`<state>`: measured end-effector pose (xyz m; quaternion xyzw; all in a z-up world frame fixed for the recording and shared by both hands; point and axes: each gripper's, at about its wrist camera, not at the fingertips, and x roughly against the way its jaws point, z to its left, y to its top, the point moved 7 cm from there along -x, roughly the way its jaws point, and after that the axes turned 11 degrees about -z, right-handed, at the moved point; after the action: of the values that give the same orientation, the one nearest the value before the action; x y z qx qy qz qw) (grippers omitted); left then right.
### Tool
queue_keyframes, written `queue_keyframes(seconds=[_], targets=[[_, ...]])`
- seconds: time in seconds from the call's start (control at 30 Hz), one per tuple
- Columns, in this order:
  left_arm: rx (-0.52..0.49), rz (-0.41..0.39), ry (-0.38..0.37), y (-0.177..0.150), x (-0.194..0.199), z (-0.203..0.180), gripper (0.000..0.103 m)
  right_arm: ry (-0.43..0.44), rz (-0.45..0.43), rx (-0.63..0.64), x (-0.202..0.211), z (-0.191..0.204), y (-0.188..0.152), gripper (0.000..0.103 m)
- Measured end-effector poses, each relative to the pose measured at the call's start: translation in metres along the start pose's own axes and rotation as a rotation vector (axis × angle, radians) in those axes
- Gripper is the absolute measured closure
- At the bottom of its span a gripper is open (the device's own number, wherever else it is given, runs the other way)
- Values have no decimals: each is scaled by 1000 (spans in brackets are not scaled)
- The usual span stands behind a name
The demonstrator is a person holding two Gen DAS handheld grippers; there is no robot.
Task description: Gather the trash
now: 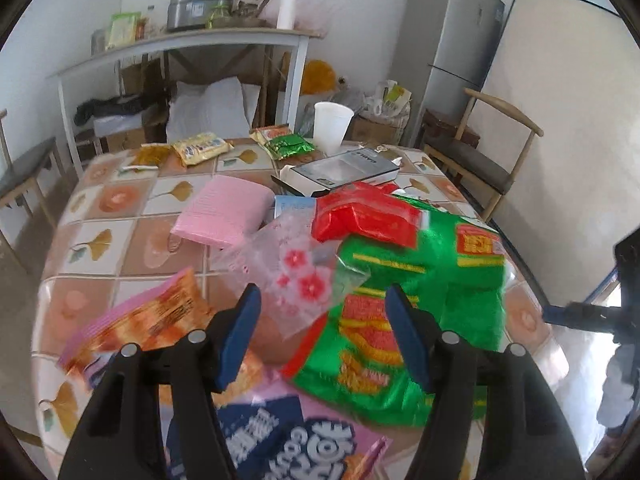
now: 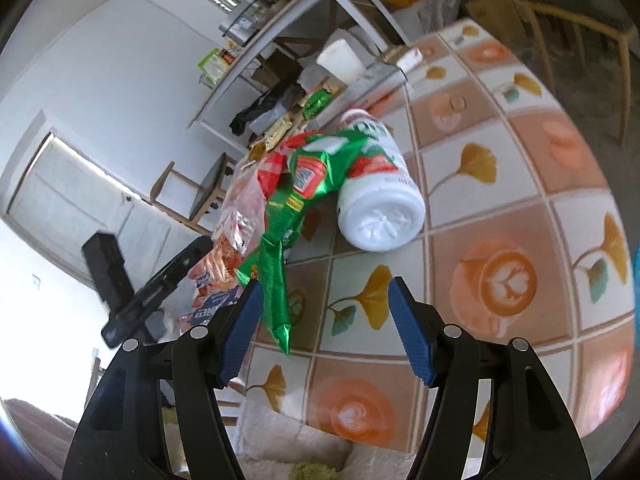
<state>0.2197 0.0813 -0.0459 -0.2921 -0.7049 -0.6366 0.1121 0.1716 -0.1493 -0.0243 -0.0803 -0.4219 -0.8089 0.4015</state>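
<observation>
My left gripper [image 1: 323, 296] hangs open over a pile of wrappers on the tiled table [image 1: 100, 208]. A clear bag with pink flowers [image 1: 304, 276] lies just beyond its fingertips, with nothing pressed between the pads. A big green snack bag [image 1: 424, 280] lies to the right, an orange wrapper [image 1: 148, 320] to the left, and a pink and blue wrapper [image 1: 288, 440] below. My right gripper [image 2: 325, 286] is open above the table; the green snack bag's [image 2: 280, 240] crumpled corner hangs beside its left finger, not gripped. A white bottle [image 2: 380, 204] lies on its side further off.
A red packet [image 1: 364, 216], a pink pack [image 1: 228, 212], a flat box [image 1: 344, 172], a white cup [image 1: 332, 126] and small snack packs [image 1: 200, 148] lie further back. Wooden chairs [image 1: 488, 152] flank the table. A shelf table [image 1: 180, 44] and fridge [image 1: 452, 40] stand behind.
</observation>
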Motion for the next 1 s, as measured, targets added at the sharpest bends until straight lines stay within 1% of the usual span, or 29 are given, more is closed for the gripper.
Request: queue_keyframes(seconds=[0.03,0.1,0.17,0.27,0.3,0.37,0.43,0.5,0.6,0.67,0.77,0.8,0.83,0.87,0.93,0.97,1.0], targets=[[3,23,6,-1,-8,2,38,3,-6,13,2,3,3,41],[51,65,25,-4,-21,11,38,6,-12,26,2,6,6,41],[145,89,24,-6,-29,22,37,9,-15,40,1,8,9,41],[249,88,52,-6,-31,34,29,16,-6,41,-6,9,9,41],[299,91,58,-6,-32,40,27,17,-2,39,-8,8,8,41],[383,104,41,-7,-37,47,26,17,9,31,-14,6,6,41],[437,125,50,-8,-42,51,24,20,17,29,-17,6,5,41],[470,130,48,-7,-49,54,22,22,19,39,-20,10,8,41],[504,143,57,-7,-58,56,22,20,20,75,-21,20,14,41],[504,142,64,-7,-62,56,22,8,24,138,-25,34,25,41],[477,123,75,-7,-65,54,22,-11,33,239,-34,53,41,40],[470,119,79,-8,-66,54,23,-10,38,267,-38,58,47,39],[470,113,75,-8,-65,54,28,-8,44,293,-43,65,55,39],[472,109,69,-8,-65,53,31,-6,52,316,-49,71,61,39],[474,100,56,-8,-63,54,42,-8,74,371,-62,80,70,39],[474,97,55,-8,-62,55,46,-10,89,403,-70,85,74,38],[478,92,51,-9,-61,57,54,-9,114,441,-81,91,78,38]])
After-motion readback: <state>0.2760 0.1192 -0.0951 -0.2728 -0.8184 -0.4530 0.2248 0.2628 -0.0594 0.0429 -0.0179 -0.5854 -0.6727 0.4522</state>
